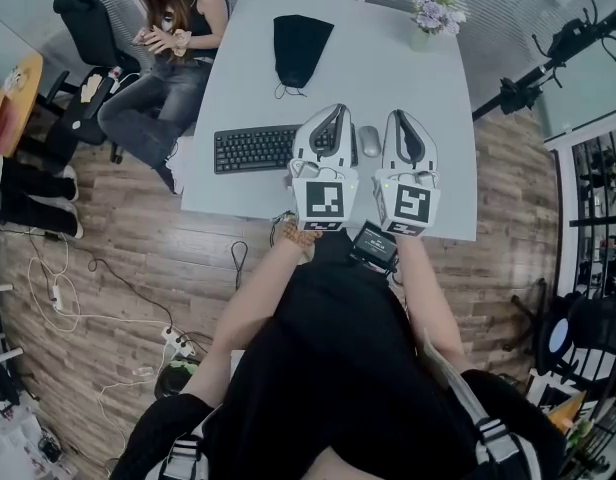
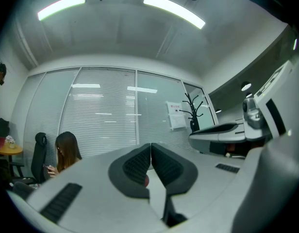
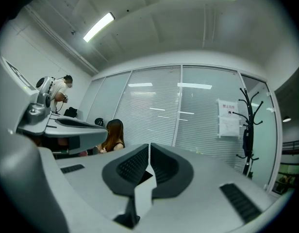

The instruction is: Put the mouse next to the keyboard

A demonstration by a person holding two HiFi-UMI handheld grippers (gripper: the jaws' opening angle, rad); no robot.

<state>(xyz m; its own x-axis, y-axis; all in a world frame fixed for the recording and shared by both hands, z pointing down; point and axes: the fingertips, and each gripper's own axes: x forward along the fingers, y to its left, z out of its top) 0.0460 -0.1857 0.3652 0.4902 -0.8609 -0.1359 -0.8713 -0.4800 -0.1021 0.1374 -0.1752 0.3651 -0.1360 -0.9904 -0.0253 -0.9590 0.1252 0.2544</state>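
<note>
Nearest the camera, both arms of the person in black clothing reach forward. A small black device with a lit screen (image 1: 376, 245) sits between the wrists. The left gripper (image 1: 335, 116) and right gripper (image 1: 404, 118) hover side by side over the near edge of the white rectangular table (image 1: 428, 88), pointing roughly level. In each gripper view the dark ribbed pads are pressed together with nothing between them (left (image 2: 150, 147); right (image 3: 149, 147)). The black full-size keyboard (image 1: 253, 148) lies partly under the left gripper. The small grey oval mouse (image 1: 369, 140) rests just beside the keyboard's right end, between the two grippers. Farther back are a black fabric pouch (image 1: 300, 46) and a pot of pale purple flowers (image 1: 435, 13). A seated person (image 1: 173, 28) is at the far left corner.
</note>
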